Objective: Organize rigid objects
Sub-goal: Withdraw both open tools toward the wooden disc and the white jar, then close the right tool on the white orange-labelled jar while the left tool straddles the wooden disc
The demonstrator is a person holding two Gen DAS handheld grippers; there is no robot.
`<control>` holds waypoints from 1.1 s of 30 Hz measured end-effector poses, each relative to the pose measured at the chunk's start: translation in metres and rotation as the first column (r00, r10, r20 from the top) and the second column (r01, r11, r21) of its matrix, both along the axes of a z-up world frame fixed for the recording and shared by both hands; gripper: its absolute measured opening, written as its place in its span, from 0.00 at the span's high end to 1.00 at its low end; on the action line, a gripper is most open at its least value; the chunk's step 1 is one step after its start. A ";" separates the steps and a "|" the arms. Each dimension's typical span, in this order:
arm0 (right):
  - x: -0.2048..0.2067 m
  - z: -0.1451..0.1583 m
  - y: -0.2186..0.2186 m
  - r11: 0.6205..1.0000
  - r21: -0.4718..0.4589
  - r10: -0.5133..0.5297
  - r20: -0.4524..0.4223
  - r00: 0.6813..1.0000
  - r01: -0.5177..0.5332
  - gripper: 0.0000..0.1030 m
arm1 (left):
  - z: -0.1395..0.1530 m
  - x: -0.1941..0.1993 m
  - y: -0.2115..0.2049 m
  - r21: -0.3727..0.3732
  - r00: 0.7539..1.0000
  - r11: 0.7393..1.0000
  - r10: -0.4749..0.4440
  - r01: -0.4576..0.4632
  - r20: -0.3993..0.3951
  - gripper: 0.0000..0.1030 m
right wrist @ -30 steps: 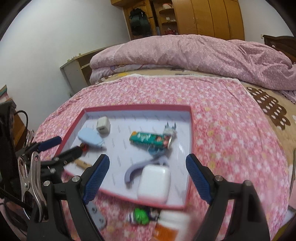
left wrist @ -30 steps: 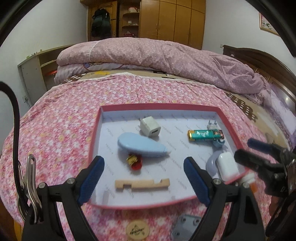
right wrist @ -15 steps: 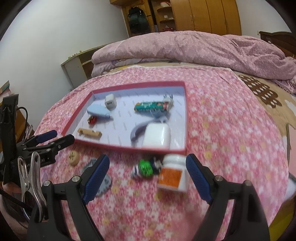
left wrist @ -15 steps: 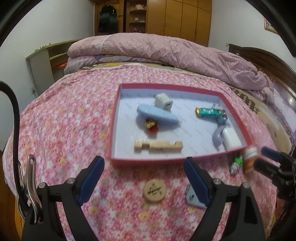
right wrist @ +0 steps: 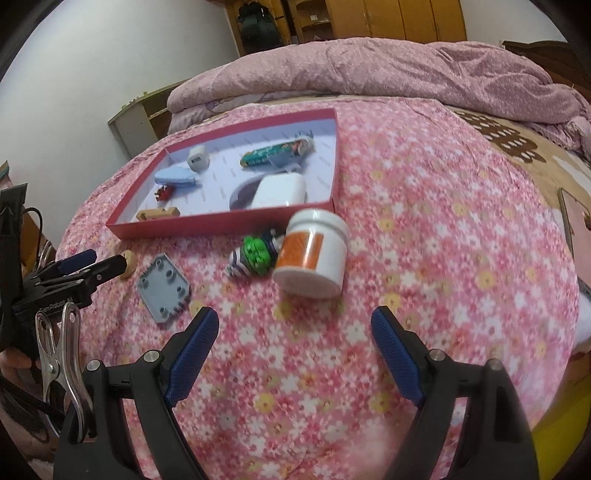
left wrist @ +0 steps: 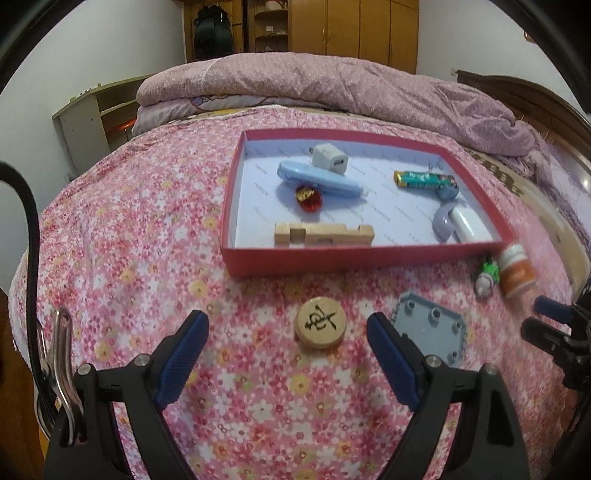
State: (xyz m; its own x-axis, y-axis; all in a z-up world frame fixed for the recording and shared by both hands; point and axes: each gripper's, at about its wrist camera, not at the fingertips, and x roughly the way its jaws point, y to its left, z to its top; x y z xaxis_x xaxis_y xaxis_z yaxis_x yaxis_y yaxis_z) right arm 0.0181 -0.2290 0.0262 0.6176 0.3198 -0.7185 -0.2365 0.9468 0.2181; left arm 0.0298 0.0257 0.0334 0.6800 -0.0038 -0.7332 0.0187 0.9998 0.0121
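Note:
A red-walled box [left wrist: 332, 260] [right wrist: 207, 225] lies on the pink flowered bedspread and holds several small items: a white charger cube [left wrist: 330, 159], a blue case [left wrist: 317, 181], a wooden piece [left wrist: 323, 233], a white earbud case [right wrist: 280, 191]. In front of the box lie a round wooden chess piece [left wrist: 320, 326], a grey plate [left wrist: 430, 330] [right wrist: 163, 286], a small green toy [right wrist: 255, 255] and a white jar with an orange label [right wrist: 314, 258]. My left gripper [left wrist: 286, 339] stands open just before the chess piece. My right gripper [right wrist: 293, 334] stands open just before the jar.
A folded pink quilt [left wrist: 332, 85] lies across the far end of the bed. A low shelf [left wrist: 92, 122] stands at the back left, wooden wardrobes [left wrist: 351, 29] behind. The bed's near edge drops off below both grippers. Bare bedspread spreads to the right of the jar.
Both grippers have drawn back from the box and sunk lower. The chess piece, grey plate, toy and jar on the bedspread have come fully into view. Both stay open.

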 end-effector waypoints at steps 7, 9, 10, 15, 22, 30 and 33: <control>-0.006 -0.008 -0.002 1.000 0.007 0.003 -0.013 1.000 -0.003 0.16 | -0.009 0.005 0.000 0.002 1.000 1.000 0.011 -0.011 -0.002 0.20; -0.006 -0.008 -0.001 1.000 0.000 0.002 -0.011 1.000 -0.002 0.16 | -0.012 0.008 -0.001 0.000 1.000 1.000 0.011 -0.011 -0.009 0.21; -0.006 -0.009 0.000 1.000 -0.001 0.001 -0.011 1.000 -0.001 0.16 | -0.014 0.009 -0.001 -0.003 1.000 1.000 0.014 -0.014 -0.012 0.21; -0.007 -0.010 0.000 1.000 -0.004 0.001 0.001 1.000 -0.001 0.16 | -0.016 0.008 -0.001 -0.020 1.000 1.000 0.018 -0.018 0.008 0.28; -0.007 -0.009 0.005 0.999 -0.031 0.027 -0.013 1.000 -0.027 0.16 | -0.016 0.002 -0.012 -0.007 0.999 0.999 -0.031 0.031 0.037 0.50; 0.019 0.019 0.002 0.997 0.035 0.072 -0.011 0.997 -0.072 0.22 | -0.016 0.000 -0.006 -0.048 0.999 0.998 -0.027 0.029 0.043 0.61; 0.038 0.025 -0.002 0.995 0.067 0.072 -0.034 0.997 -0.070 0.25 | -0.016 0.000 -0.005 -0.056 0.999 0.998 -0.028 0.031 0.043 0.61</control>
State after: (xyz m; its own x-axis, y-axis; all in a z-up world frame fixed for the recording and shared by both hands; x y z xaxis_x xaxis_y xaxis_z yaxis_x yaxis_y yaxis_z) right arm 0.0558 -0.2307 0.0510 0.5653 0.4091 -0.7163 -0.2933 0.9113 0.2890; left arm 0.0296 0.0206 0.0179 0.7095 -0.0652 -0.7017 0.0487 0.9979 -0.0435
